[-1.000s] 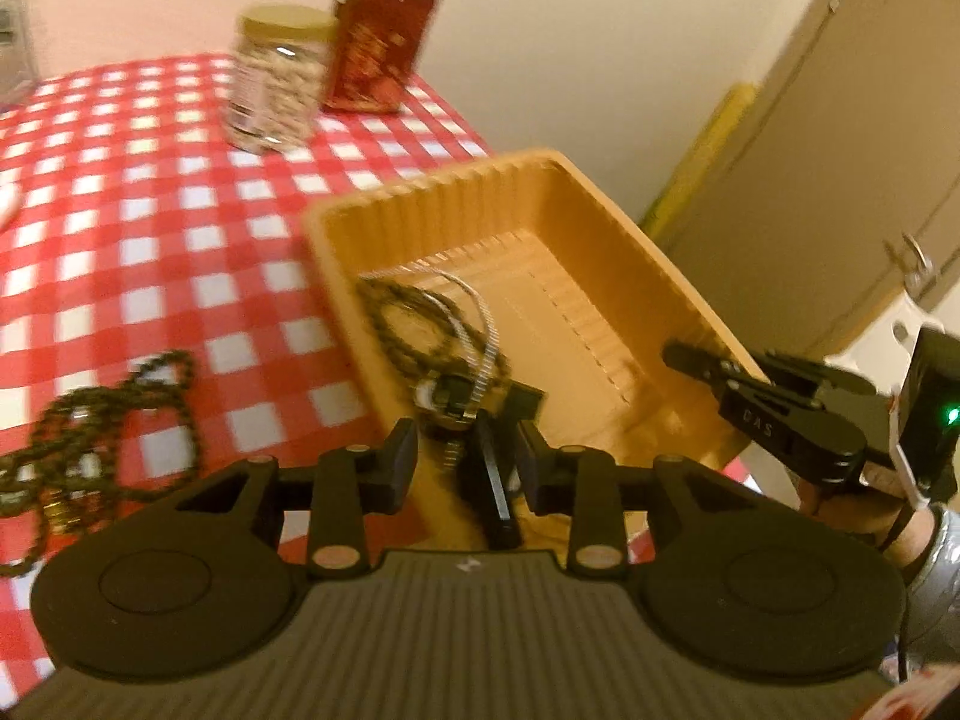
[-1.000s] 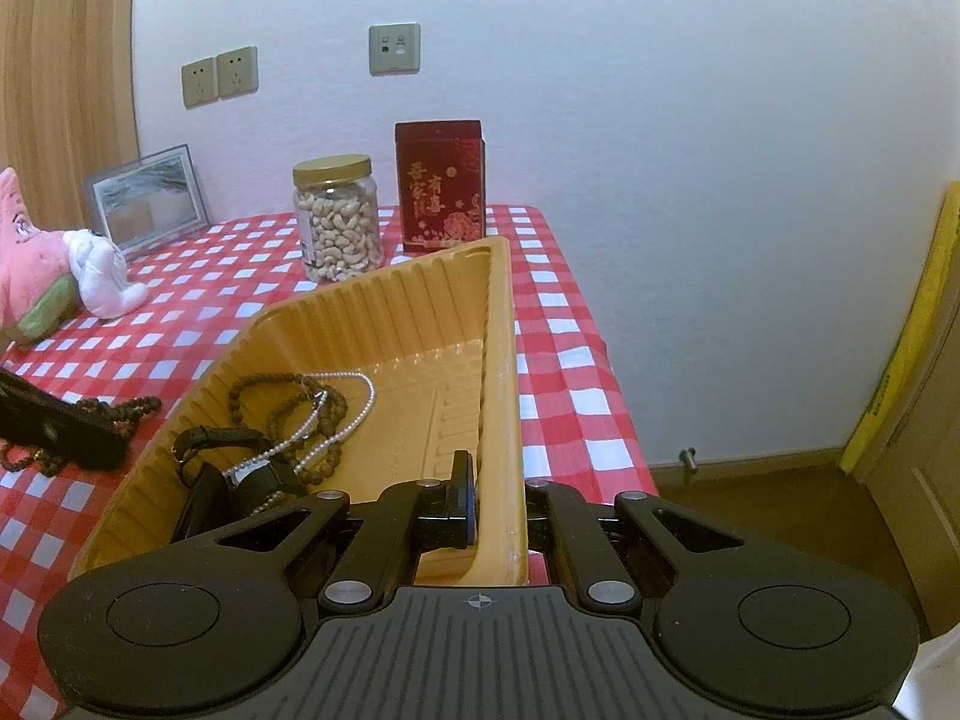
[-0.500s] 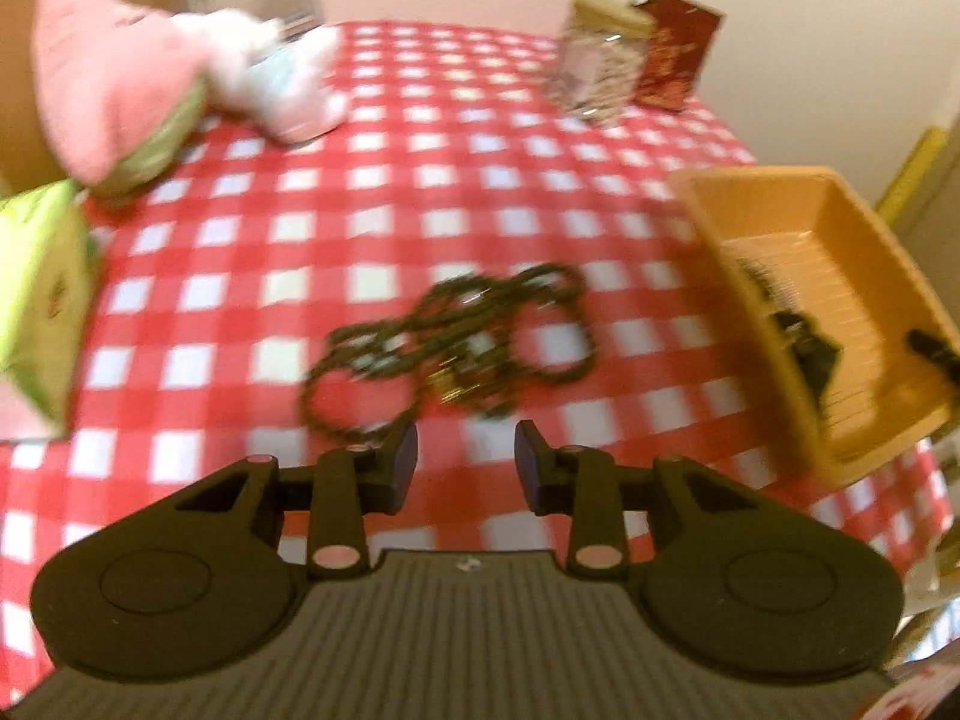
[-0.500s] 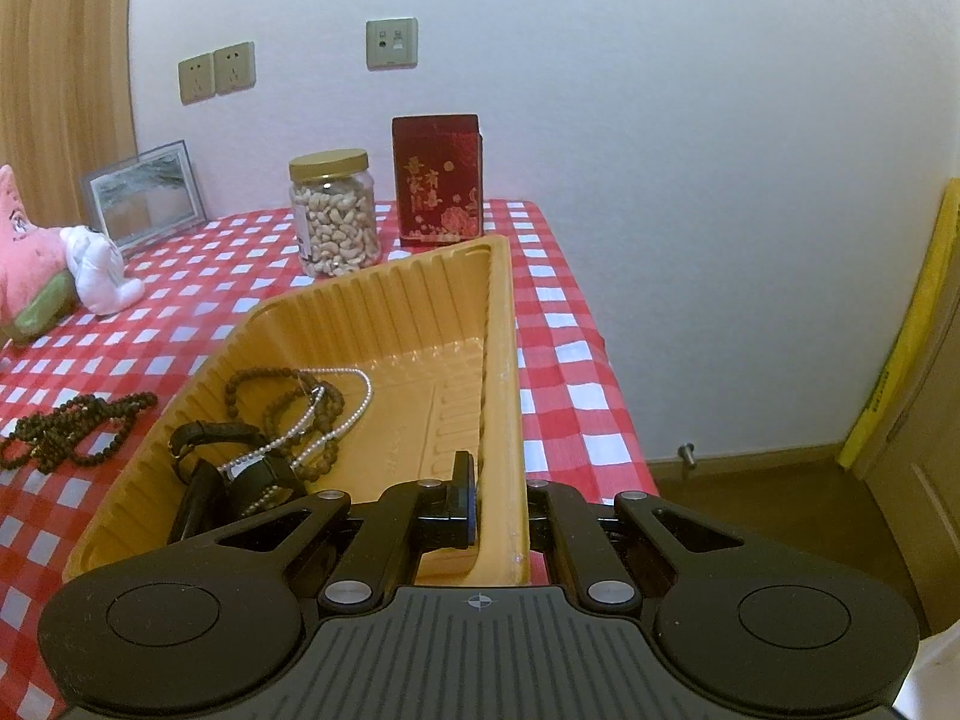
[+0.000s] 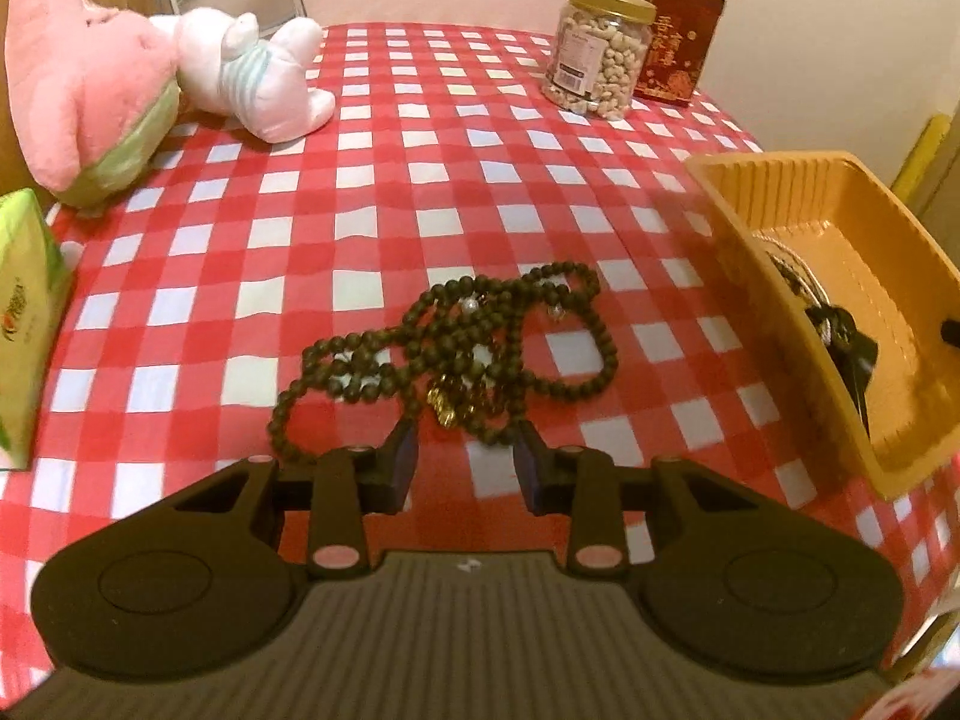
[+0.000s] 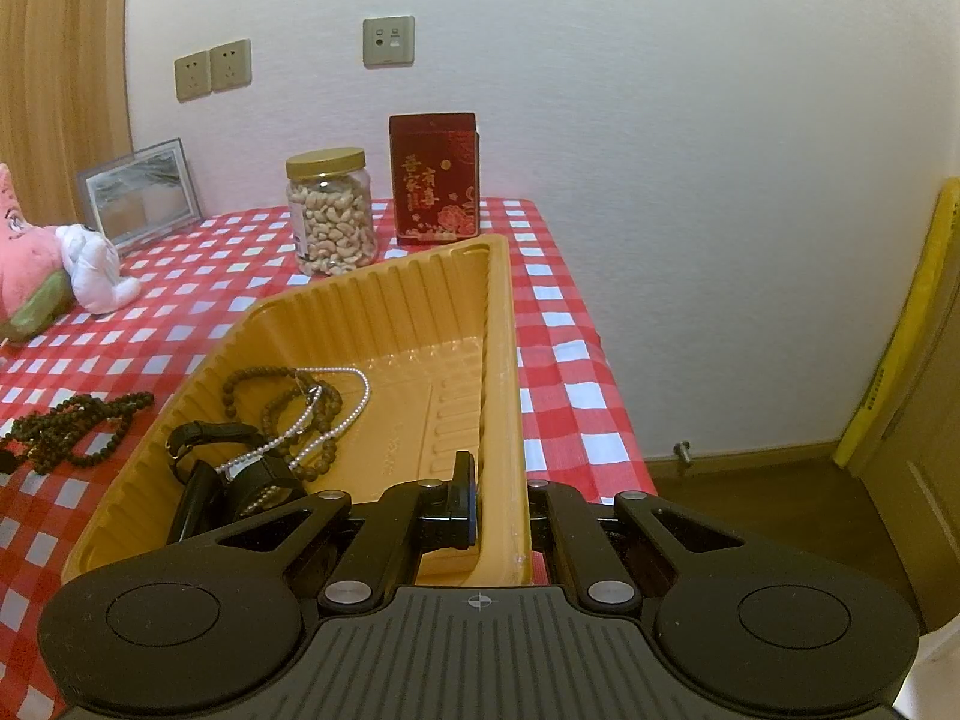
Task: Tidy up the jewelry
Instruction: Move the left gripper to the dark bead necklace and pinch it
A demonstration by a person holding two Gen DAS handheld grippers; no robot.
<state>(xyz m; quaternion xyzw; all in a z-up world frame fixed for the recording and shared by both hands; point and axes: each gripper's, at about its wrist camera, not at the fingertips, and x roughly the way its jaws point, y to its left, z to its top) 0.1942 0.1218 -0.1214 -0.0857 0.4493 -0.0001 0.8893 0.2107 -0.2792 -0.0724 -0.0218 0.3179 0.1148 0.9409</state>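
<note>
Counter (image 5: 372,138) under red-white check cloth. Dark bead necklace (image 5: 456,354) lies loose mid-cloth, just ahead of left tongs (image 5: 465,456), jaws parted, nothing between. Orange tray (image 6: 384,312) at right holds beads, pearl strand, watch. Right tongs (image 6: 501,504) clamped on tray's wall.

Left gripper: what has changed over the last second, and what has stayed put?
The left gripper has swung away from above the yellow tray to the dark bead necklace on the checked tablecloth; its jaws are apart and empty, nothing gripped yet. Unchanged: the right gripper stays clamped on the tray's wall, the jewelry inside lies as before.
</note>
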